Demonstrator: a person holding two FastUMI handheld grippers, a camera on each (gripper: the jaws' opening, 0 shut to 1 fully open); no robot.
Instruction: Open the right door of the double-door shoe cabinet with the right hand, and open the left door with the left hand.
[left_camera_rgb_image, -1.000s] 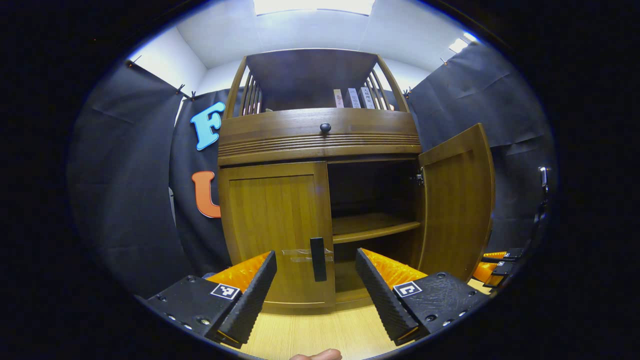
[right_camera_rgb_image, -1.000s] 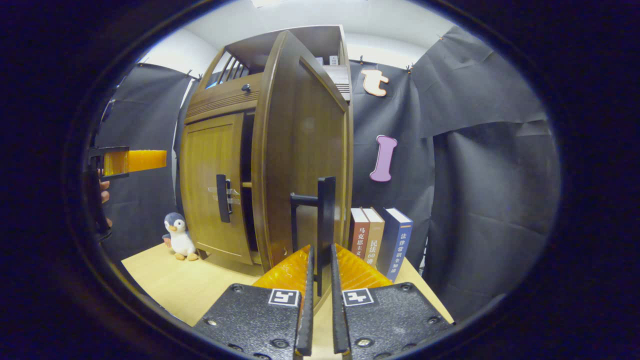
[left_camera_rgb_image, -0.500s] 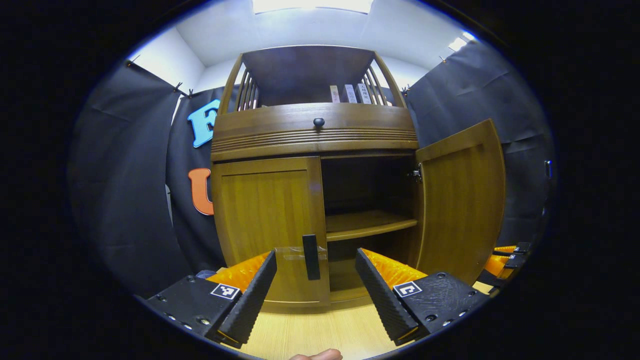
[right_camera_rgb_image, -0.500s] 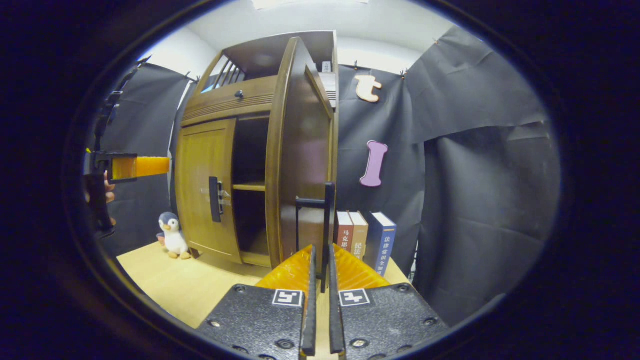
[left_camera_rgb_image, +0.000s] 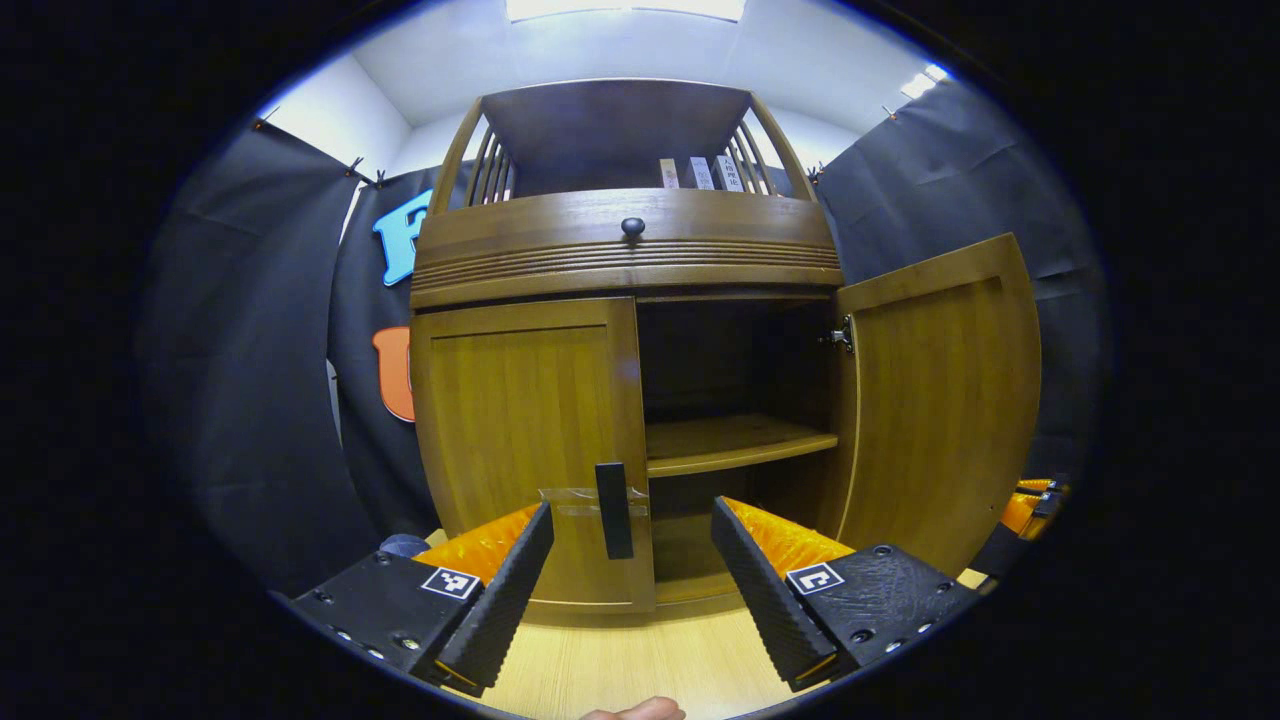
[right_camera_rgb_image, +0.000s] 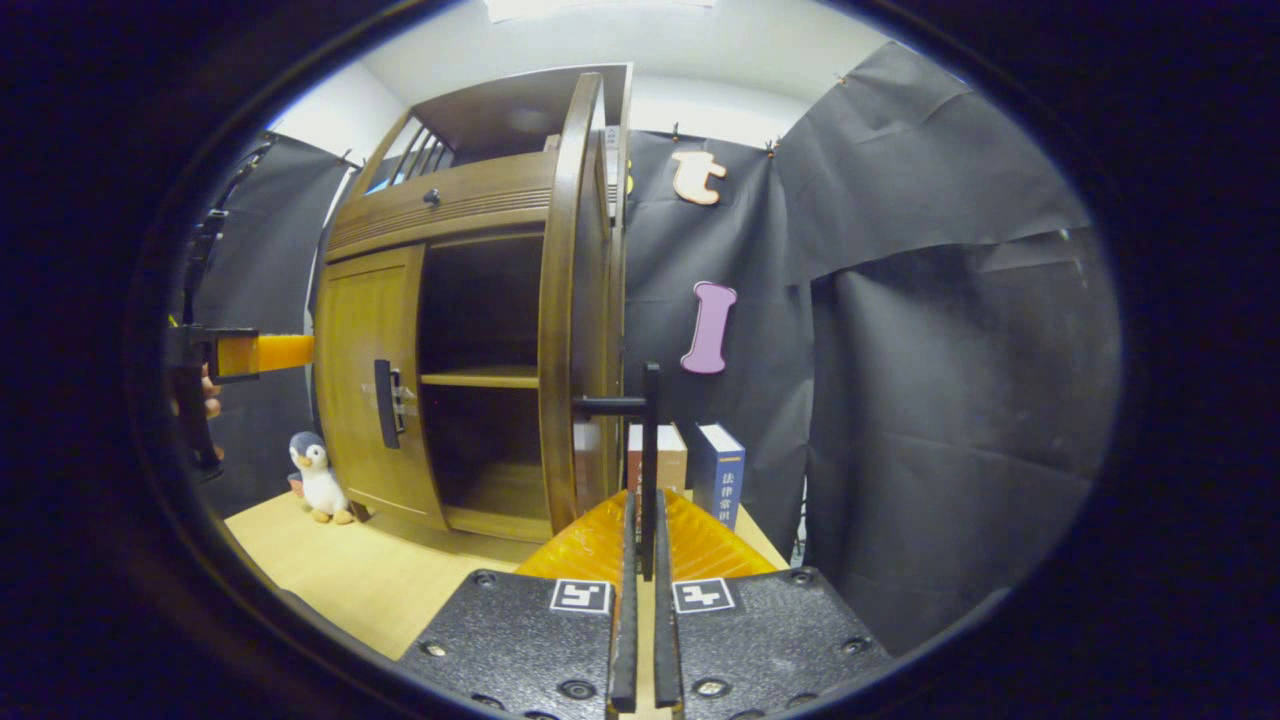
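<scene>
1. My right gripper (right_camera_rgb_image: 640, 545) is pinched on the right door's handle (right_camera_rgb_image: 648, 450), a dark upright bar; my 2 fingers press it from both sides near its lower end.
2. The right door (right_camera_rgb_image: 575, 300) of the shoe cabinet (left_camera_rgb_image: 620, 260) stands swung wide open. In the right gripper view I see it almost edge-on; in the left gripper view its inner face (left_camera_rgb_image: 940, 400) is turned toward me, hinged at the cabinet's right side.
3. Behind that door the cabinet's right half is open, with 1 wooden shelf (left_camera_rgb_image: 735, 445) across it.
4. My left gripper (left_camera_rgb_image: 630, 560) is spread wide, its 2 fingers apart and holding nothing. It sits in front of the left door (left_camera_rgb_image: 525, 440), with that door's dark handle (left_camera_rgb_image: 612, 510) between the fingers in the picture. The handle looks to be a little beyond the tips, though I cannot tell for sure from this angle.
5. The left door is closed, flush with the cabinet front. A strip of clear tape (left_camera_rgb_image: 570, 500) lies across it by the handle.
6. Above the doors is a drawer front with 1 round dark knob (left_camera_rgb_image: 632, 227), and on the top shelf stand a few books (left_camera_rgb_image: 700, 172).
7. In the right gripper view, my left gripper (right_camera_rgb_image: 255, 353) shows far off at the left edge, with a hand (right_camera_rgb_image: 205, 390) behind it.
8. On the wooden table (right_camera_rgb_image: 380, 570) a small penguin toy (right_camera_rgb_image: 318, 478) sits by the cabinet's left corner, and upright books (right_camera_rgb_image: 700, 470) stand beyond the open right door.
</scene>
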